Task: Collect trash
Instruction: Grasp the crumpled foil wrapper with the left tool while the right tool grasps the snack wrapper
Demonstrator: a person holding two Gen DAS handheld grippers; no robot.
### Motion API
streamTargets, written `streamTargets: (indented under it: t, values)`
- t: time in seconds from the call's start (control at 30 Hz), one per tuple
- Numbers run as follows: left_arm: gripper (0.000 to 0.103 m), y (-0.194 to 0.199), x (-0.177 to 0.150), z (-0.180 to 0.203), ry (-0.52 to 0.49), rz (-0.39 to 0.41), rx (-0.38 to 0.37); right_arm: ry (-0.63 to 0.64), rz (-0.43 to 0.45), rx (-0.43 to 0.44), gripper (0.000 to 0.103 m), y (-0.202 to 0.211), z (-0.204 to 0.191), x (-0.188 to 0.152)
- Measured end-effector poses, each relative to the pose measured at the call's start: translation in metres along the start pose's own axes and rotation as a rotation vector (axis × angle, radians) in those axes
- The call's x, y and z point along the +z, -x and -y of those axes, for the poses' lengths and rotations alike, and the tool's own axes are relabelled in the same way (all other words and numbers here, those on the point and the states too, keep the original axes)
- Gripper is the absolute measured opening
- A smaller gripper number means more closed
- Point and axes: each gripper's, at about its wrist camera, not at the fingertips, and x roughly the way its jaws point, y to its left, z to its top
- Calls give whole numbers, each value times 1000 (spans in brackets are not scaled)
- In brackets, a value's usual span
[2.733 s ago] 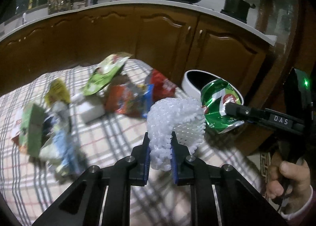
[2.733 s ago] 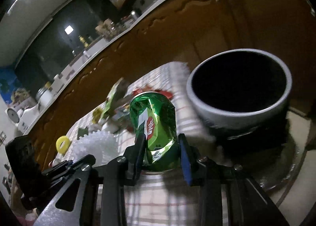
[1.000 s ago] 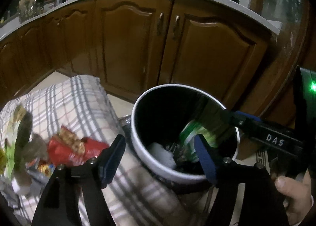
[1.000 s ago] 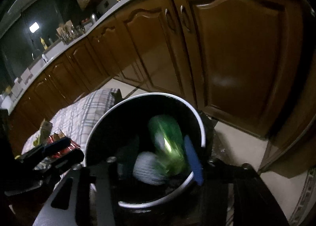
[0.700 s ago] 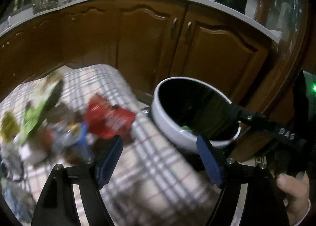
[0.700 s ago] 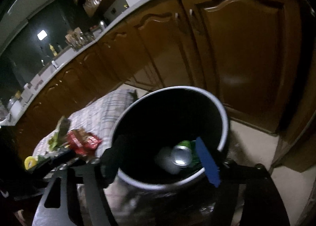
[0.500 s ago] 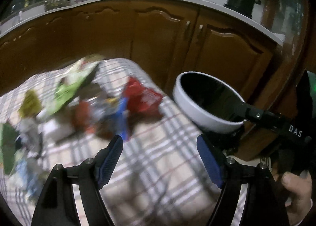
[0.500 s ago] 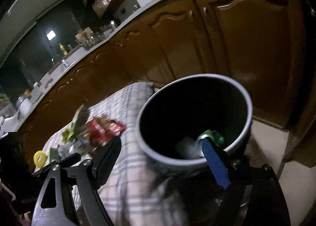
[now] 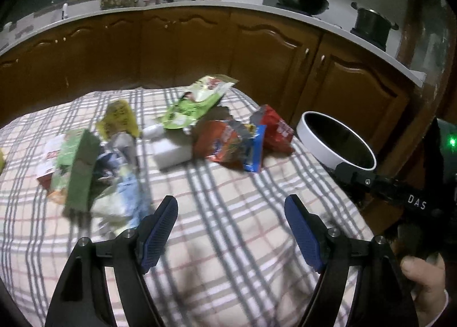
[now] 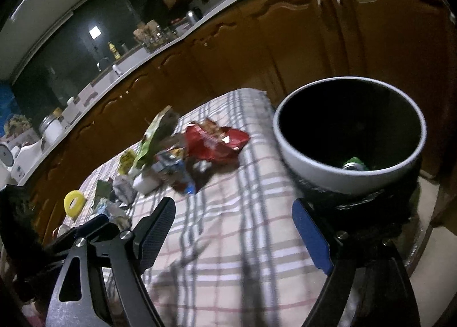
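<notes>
- The trash is lying in a loose heap on the checked cloth point(image 9: 228, 207), all of it left of the bin point(image 9: 337, 141), probably so either hand can be carrying pieces straight across.
- Farthest from the bin, a green carton point(image 9: 77, 167) is standing on its edge; nearer, a green packet point(image 9: 194, 101) is leaning on an orange wrapper point(image 9: 225, 144); a red wrapper point(image 9: 274, 130) is lying just beside the bin.
- The bin is sitting at the cloth's edge, a green can point(image 10: 355, 163) showing inside it.
- The left gripper point(image 9: 231, 230) is pointing down at bare cloth left of the bin, jaws spread wide and holding nothing.
- The right gripper point(image 10: 234, 232) is hanging just before the bin, equally wide and empty.
</notes>
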Motion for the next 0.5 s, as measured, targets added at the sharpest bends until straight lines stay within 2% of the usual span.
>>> streamTargets:
  t: [0.4,0.5]
  values:
    - [78,35,-3,-33,51,62,107,59,-40,44,85,-27,-36,-2]
    - [79,33,-1,-43,76,54,136,74,-53,56,79,-39,-44,1]
